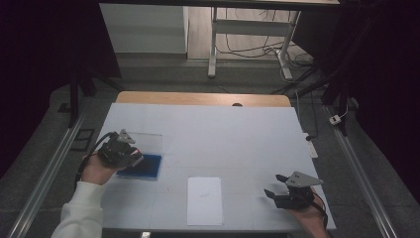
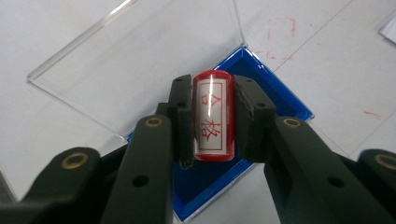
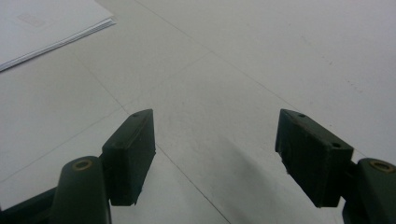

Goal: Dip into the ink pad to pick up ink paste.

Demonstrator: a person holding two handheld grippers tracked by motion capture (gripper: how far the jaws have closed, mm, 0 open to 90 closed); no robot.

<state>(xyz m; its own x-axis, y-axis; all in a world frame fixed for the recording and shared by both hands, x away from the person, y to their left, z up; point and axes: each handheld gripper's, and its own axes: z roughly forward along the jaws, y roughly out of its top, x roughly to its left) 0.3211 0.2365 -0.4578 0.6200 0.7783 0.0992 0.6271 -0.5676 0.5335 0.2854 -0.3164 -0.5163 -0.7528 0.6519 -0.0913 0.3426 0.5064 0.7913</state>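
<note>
Red stamp [image 2: 212, 116]: a short cylinder with a white label and red characters, pinched between the two jaws of the left tongs [image 2: 212, 119], one jaw against each side. The stamp hangs over the blue ink pad [image 2: 280, 100], a square tray with a dark blue inside and a brighter blue rim. Whether the stamp's lower end touches the pad cannot be told.

The pad's clear lid [image 2: 135, 60] lies open and flat on the desk [image 2: 336, 60], joined along the pad's far edge. Faint red marks show on the desk surface beyond the pad.

High view: left tongs [image 1: 130, 154] sit at the left side of the desk, over the near left corner of the ink pad [image 1: 148, 166]. A white sheet of paper [image 1: 204, 200] lies near the front edge at centre, apart from the pad.

Right tongs [image 1: 276, 186] sit near the front right of the desk, well apart from the paper's right edge. Jaws spread wide, nothing between them. In the right gripper view the tongs [image 3: 215, 154] hover above bare desk, with a corner of the paper [image 3: 46, 23] at upper left.
</note>
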